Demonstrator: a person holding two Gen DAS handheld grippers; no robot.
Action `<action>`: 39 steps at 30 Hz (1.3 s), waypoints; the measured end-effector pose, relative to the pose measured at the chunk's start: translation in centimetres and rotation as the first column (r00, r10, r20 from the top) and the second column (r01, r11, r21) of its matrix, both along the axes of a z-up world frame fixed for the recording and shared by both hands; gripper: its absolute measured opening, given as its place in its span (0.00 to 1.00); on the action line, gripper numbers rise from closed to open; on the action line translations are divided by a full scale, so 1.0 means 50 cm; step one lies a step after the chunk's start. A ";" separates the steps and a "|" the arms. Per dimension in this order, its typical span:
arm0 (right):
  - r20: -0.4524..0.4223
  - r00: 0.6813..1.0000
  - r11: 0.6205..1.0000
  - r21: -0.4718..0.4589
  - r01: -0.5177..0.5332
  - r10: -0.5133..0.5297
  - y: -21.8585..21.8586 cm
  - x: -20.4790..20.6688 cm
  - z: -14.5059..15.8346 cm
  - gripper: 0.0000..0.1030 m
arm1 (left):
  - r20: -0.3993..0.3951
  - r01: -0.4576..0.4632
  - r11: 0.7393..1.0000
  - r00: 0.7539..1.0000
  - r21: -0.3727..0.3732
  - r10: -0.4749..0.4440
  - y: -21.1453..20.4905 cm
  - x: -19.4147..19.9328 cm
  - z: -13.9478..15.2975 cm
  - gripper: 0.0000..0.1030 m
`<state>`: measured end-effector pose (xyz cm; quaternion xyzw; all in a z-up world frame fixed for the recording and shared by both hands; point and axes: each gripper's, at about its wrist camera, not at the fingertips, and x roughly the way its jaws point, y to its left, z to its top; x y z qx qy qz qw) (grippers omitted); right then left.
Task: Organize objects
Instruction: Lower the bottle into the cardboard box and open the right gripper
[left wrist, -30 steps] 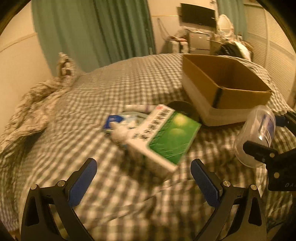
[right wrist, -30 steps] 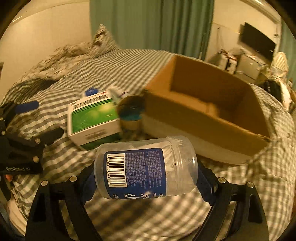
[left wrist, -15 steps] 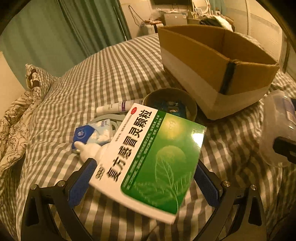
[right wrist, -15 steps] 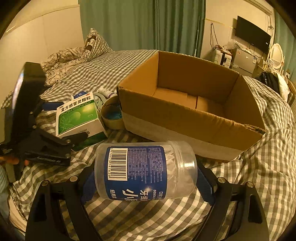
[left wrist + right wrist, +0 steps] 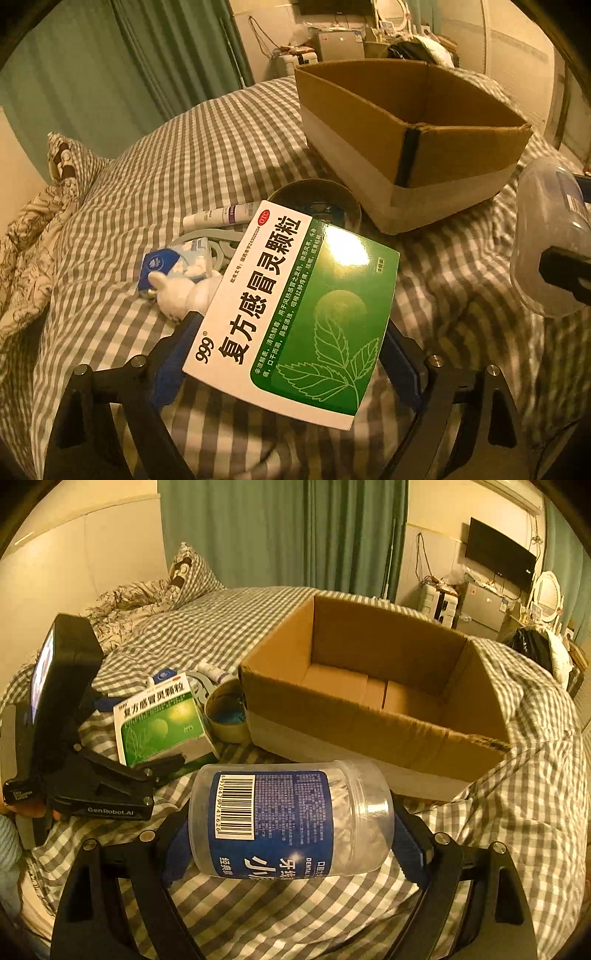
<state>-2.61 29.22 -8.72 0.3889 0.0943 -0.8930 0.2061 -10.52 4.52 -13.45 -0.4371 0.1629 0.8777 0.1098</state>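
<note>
Nearest in the left wrist view, the green medicine box (image 5: 295, 317) is clamped between the pads of the left gripper (image 5: 286, 354), tipped up off the bedspread (image 5: 229, 140). In the right wrist view, a clear plastic jar (image 5: 291, 821) with a blue label is gripped on its side by the right gripper (image 5: 286, 843). Both loads are judged ready for carrying; a lift over the near wall and a release are called for next. At eleven o'clock of the medicine box, a small white bottle (image 5: 181, 291), a blue packet (image 5: 173, 262) and a tube (image 5: 221, 216) are left lying. At twelve, a round tub (image 5: 314, 203) is seen, something blue inside. Farther, at one o'clock, the cardboard box (image 5: 373, 698) is seen open, nothing in it.
</note>
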 end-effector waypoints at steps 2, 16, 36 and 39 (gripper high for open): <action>-0.020 1.000 1.000 0.006 0.005 -0.005 0.001 0.013 0.016 0.86 | -0.010 -0.006 1.000 1.000 0.020 0.006 -0.001 0.016 0.014 0.89; -0.210 0.977 0.999 -0.024 0.026 -0.031 0.057 0.064 0.192 0.86 | -0.158 0.010 0.979 0.987 0.202 0.023 0.016 0.051 0.254 0.88; -0.165 0.981 0.995 -0.032 0.097 -0.101 0.154 -0.243 0.211 0.86 | -0.083 0.041 0.983 0.996 0.179 -0.026 0.228 -0.247 0.225 0.67; -0.132 0.986 0.995 -0.007 0.101 -0.101 0.141 -0.265 0.170 0.87 | -0.070 0.041 0.990 0.997 0.137 -0.031 0.232 -0.262 0.193 0.68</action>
